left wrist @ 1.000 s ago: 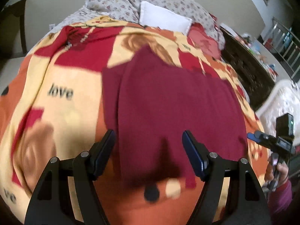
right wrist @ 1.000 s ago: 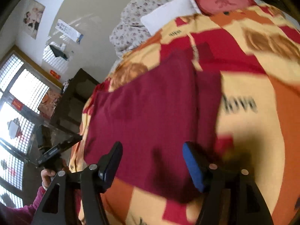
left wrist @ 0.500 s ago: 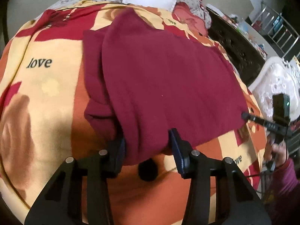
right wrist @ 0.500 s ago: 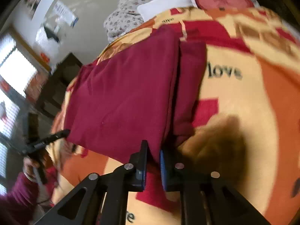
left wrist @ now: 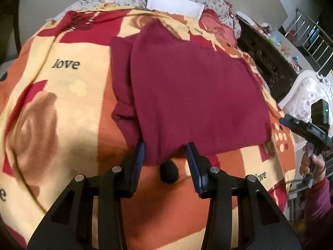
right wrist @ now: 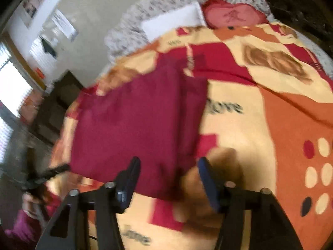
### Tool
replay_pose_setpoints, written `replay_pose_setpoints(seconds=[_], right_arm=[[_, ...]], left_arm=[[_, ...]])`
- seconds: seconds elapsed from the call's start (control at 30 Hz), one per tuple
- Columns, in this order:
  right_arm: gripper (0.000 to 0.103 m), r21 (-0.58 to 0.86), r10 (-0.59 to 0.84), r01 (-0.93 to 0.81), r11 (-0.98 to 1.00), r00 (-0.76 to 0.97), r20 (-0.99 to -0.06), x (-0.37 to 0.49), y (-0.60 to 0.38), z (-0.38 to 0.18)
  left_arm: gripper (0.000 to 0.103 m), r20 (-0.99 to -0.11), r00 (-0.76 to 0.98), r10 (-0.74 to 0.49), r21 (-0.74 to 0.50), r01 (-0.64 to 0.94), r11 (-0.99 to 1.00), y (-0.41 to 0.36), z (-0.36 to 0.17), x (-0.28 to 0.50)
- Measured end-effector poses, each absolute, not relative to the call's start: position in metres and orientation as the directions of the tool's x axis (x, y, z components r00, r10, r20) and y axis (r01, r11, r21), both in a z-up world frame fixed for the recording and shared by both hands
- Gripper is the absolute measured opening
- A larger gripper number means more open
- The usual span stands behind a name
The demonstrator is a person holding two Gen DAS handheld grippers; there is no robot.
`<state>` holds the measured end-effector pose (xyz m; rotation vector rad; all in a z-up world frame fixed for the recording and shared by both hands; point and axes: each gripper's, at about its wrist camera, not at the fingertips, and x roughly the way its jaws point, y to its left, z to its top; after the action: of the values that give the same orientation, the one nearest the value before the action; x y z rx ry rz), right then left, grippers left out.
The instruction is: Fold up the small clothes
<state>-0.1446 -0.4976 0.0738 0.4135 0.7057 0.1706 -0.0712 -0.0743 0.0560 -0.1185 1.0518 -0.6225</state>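
A maroon garment (left wrist: pixel 193 87) lies folded on a patterned bedspread (left wrist: pixel 72 104), with a narrower layer showing along its left side. My left gripper (left wrist: pixel 165 154) is shut on the garment's near corner, and the cloth bunches between its blue pads. In the right wrist view the same garment (right wrist: pixel 137 120) is blurred. My right gripper (right wrist: pixel 169 170) hovers over its near edge with its jaws opening. The cloth lies below and between the fingers, and the pads do not press on it.
A white pillow (left wrist: pixel 174 2) and flowered bedding sit at the head of the bed. A dark carved cabinet (left wrist: pixel 268 62) and a white padded chair (left wrist: pixel 308 95) stand at the right. A hand in a purple sleeve (left wrist: pixel 314 162) holds the other gripper there.
The left jaws came down and closed on the garment's near corner. The right jaws pinched the garment's edge half a second ago, then let go, opened and rose.
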Motion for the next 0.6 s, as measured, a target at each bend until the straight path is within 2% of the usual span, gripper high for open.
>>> replay_pose_setpoints(seconds=[0.1, 0.3, 0.4, 0.6], right_arm=[[0.056, 0.427, 0.352, -0.095, 0.899, 0.737, -0.577, -0.132, -0.471, 0.081], [0.055, 0.303, 0.405, -0.271, 0.914, 0.67, -0.622, -0.078, -0.388, 0.079], [0.047, 0.252, 0.404, -0.318, 0.914, 0.664, -0.63, -0.052, -0.354, 0.08], [0.047, 0.213, 0.409, -0.363, 0.907, 0.638, -0.653, -0.01, -0.313, 0.078]], left_arm=[[0.041, -0.762, 0.375, -0.529, -0.384, 0.395, 0.834, -0.071, 0.062, -0.071], [0.042, -0.728, 0.428, -0.536, -0.396, 0.376, 0.838, -0.077, 0.076, -0.067], [0.042, -0.73, 0.426, -0.535, -0.409, 0.355, 0.841, -0.082, 0.072, -0.06], [0.042, -0.772, 0.448, -0.451, -0.338, 0.312, 0.888, -0.088, 0.056, -0.047]])
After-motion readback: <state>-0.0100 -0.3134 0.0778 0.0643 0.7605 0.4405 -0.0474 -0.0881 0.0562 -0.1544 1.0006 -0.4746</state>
